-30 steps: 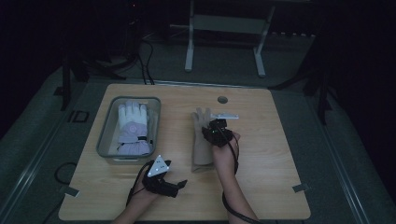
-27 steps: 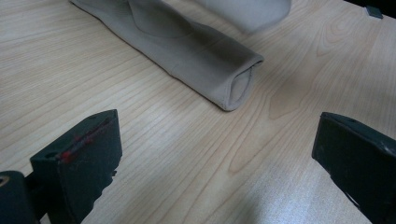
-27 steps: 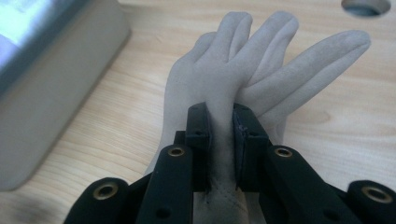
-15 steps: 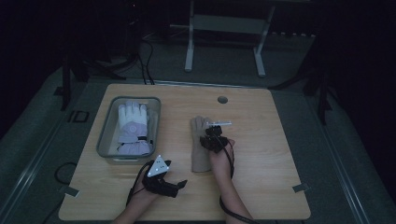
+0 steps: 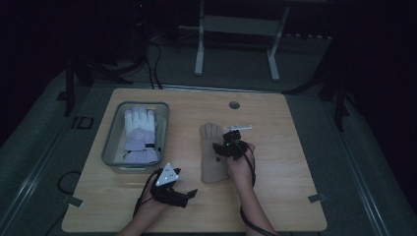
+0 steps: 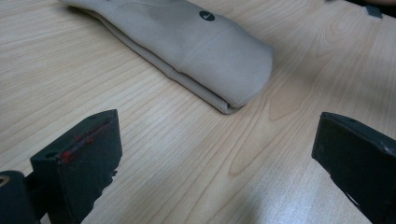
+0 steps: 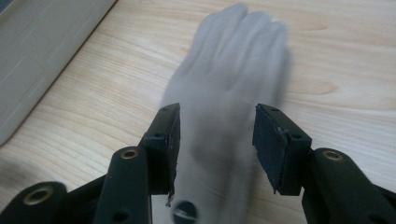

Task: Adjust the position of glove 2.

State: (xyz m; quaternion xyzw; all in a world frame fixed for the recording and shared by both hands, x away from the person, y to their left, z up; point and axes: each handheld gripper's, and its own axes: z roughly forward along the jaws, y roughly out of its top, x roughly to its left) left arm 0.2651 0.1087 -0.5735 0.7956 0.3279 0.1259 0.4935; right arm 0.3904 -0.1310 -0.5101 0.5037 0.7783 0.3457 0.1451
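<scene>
one wooden table (image 5: 295, 196) fills the middle of the high view, its near edge at the bottom of the frame. a clear bin (image 5: 110, 152) stands on its left part and holds a pale lilac glove (image 5: 138, 135) laid flat, fingers toward the top of the frame. the beige glove (image 5: 212, 162) lies flat on the bare table at centre frame, well apart from the bin, fingers toward the top and cuff toward the bottom. in the left gripper view its cuff end (image 6: 224, 60) sits at upper centre, with a small dark round mark on it.

the right hand-held gripper (image 5: 231, 146) is at centre frame, over the right edge of the beige glove. in the right gripper view the glove (image 7: 233, 74) is blurred; the jaws stand apart above its palm with a gap on each side, and they have just been opening. nothing is pinched between them.

the left hand-held gripper (image 5: 189, 194) rests at lower centre left, near the glove's cuff. its jaws stand wide apart over bare table, holding nothing.
</scene>
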